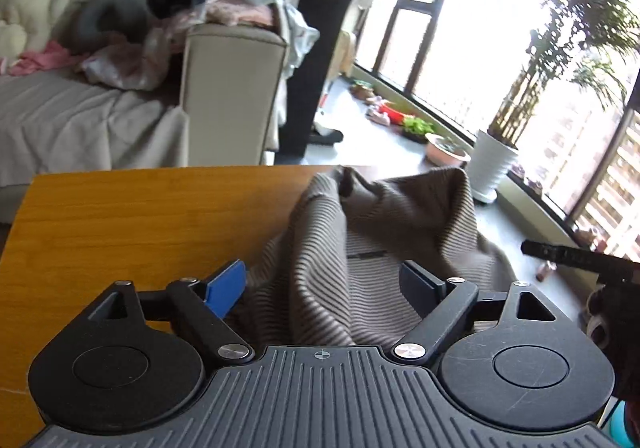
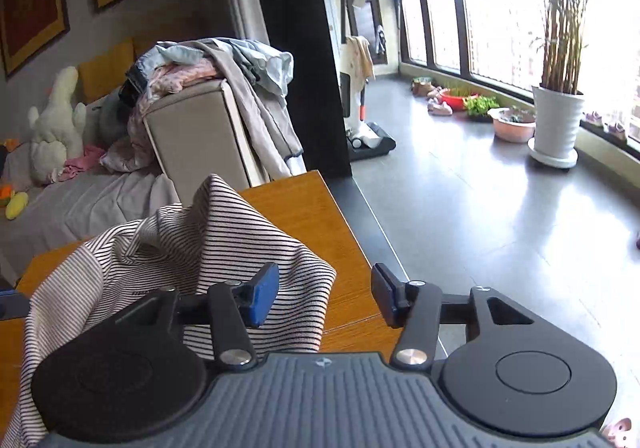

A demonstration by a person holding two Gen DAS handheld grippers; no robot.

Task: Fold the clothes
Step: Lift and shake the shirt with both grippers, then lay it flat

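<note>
A striped knit garment lies bunched on the wooden table. In the left wrist view it rises between the wide-apart jaws of my left gripper, which is open with cloth heaped between its blue pads. In the right wrist view the same striped garment lies left of and under my right gripper, which is open and empty near the table's right edge. The tip of the right gripper shows at the right of the left wrist view.
A beige sofa piled with clothes and plush toys stands beyond the table. A dark pillar, a vacuum stand, a white potted plant and bowls sit on the grey floor by the windows.
</note>
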